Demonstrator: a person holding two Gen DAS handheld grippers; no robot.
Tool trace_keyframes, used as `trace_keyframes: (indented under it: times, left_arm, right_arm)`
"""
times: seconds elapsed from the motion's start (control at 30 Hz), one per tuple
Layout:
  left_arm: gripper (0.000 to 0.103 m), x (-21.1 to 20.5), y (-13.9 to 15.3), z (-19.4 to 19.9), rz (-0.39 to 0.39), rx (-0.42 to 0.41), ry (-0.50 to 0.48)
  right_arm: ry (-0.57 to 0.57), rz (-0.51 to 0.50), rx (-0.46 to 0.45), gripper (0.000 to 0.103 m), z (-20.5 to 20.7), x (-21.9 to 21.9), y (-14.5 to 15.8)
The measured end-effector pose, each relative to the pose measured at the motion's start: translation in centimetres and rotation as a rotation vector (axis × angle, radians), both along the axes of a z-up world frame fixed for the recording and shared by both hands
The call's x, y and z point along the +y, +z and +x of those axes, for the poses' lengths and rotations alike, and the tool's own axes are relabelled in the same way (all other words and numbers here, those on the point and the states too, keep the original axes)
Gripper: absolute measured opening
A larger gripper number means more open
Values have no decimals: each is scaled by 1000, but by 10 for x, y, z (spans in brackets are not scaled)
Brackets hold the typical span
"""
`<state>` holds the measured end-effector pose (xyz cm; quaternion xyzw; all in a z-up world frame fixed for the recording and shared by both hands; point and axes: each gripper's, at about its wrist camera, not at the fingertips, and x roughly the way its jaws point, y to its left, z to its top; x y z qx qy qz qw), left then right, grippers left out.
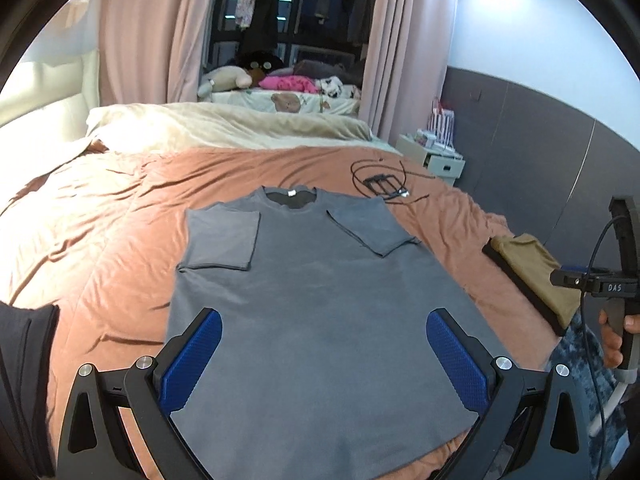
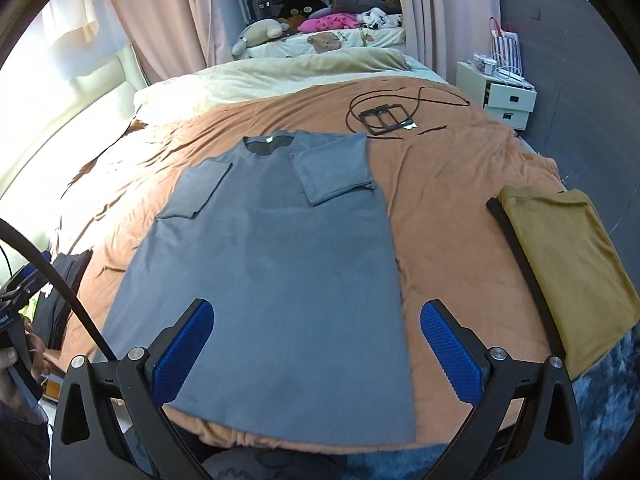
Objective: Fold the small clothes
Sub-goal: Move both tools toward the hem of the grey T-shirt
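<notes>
- The grey T-shirt [image 1: 316, 308] lies flat on the orange bedspread [image 1: 112, 216], its long axis running straight away from the fingers: hem nearest them, neckline with a small white label at the far end.
- Both short sleeves are folded inward onto the chest, one on each side of the collar.
- The left gripper [image 1: 324, 356] is spread wide and grasps nothing; its two blue pads [image 1: 192, 360] hover above the hem end of the shirt, the cloth filling the gap between them.
- The right gripper [image 2: 316, 352] is likewise released and empty; its left finger is over the shirt, its right finger over bare bedspread just beyond the shirt's right edge.
- A folded mustard garment [image 2: 568, 272] on top of a black one lies to the right of the right gripper's fingers, apart from the T-shirt.
- Beyond the collar, a black cable [image 2: 384, 108] loops round a flat black frame.
- Only the left wrist view shows the person's hand [image 1: 618, 338] gripping the right gripper's handle at its right edge, and a dark sleeve at its left edge.
- Only the right wrist view shows the shirt's full hem reaching the bed's near edge, and a white drawer unit [image 2: 504, 96] clearly, far right of the fingers.
</notes>
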<state>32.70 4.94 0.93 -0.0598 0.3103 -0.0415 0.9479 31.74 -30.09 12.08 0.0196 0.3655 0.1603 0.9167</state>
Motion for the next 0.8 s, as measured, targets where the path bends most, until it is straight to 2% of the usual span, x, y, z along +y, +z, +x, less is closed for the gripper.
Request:
trace_keyframes:
  times: [0.23,0.4,0.5,0.6,0.8]
  left_arm:
    - [103,17,-4,-38,-52,-5,3]
    - [103,28,-7,-68,-38,-22,22]
    - [103,39,-15,-87,-80,-15,31]
    - [103,53,-23,-104,-112,-18,62]
    - [103,90,-39,-126,-111,-2,138]
  right_arm:
    - [9,-20,-44,103,-39,-4,-3]
    - [4,-28,-51,103,-64,-13,-15]
    - [2,-32,-51,103,-76,-20,-25]
    - [0,-20,-31,103,-83,-29,-35]
    - [8,-49,-40,103,-88,-37,-53]
